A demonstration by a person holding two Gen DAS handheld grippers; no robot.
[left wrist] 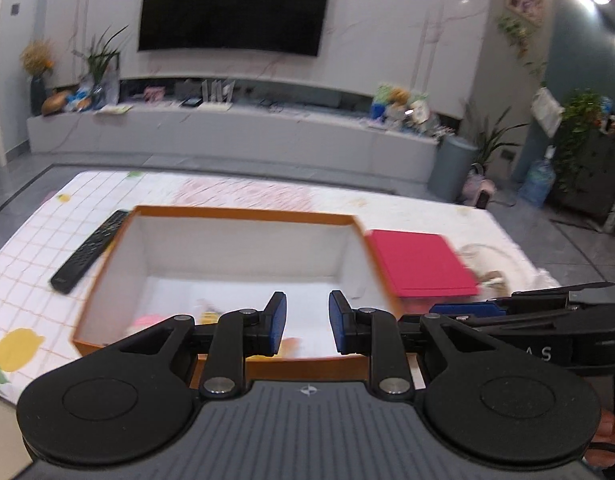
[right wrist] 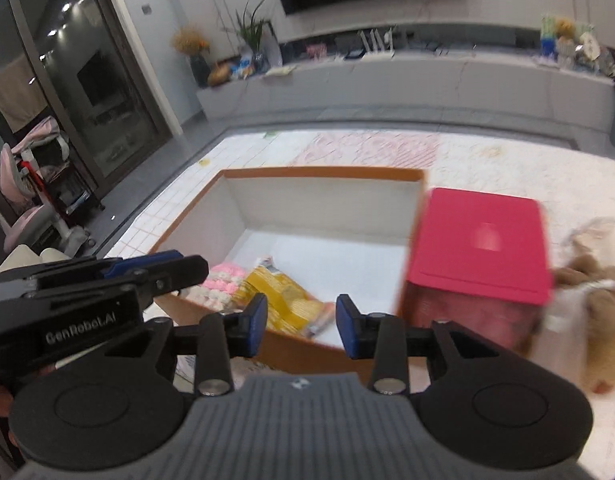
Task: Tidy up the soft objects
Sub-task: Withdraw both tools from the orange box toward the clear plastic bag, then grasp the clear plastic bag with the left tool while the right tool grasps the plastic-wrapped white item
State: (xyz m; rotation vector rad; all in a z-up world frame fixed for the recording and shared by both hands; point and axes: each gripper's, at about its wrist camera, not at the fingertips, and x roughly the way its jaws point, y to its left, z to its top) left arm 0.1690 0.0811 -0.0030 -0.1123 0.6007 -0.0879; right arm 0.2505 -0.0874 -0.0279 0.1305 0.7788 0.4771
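Both claws empty: left claw (left wrist: 307, 324) has its jaws spread with a clear gap, hanging over the near wall of the box (left wrist: 235, 213); right claw (right wrist: 301, 326) is spread the same way, over the box's near edge, nothing between the pads. Progress, my read: partly done. Right view shows two soft items already in the box at its near-left corner, a pink-and-white knit piece (right wrist: 223, 282) and, touching it at about 3 o'clock, a yellow packet (right wrist: 283, 300); rest of the box floor is bare. What's left looks like the beige plush (right wrist: 595, 280), lying outside on the mat at 3 o'clock of the box, behind and beside the red case (right wrist: 483, 240), which sits right against the box's right wall. Blur hides whether more than one plush is in that heap. Remote (left wrist: 89, 252) lies on the mat at 9 o'clock of the box, apart from it, not a soft item, so I'd leave it. Next grab is probably the right claw's, since the plush is on its side. Writing: "GenRobot.AI" on the left claw's body as seen in the right view; in the left view only "A S" is legible on the right claw's body. Nothing readable on the packet or the case.
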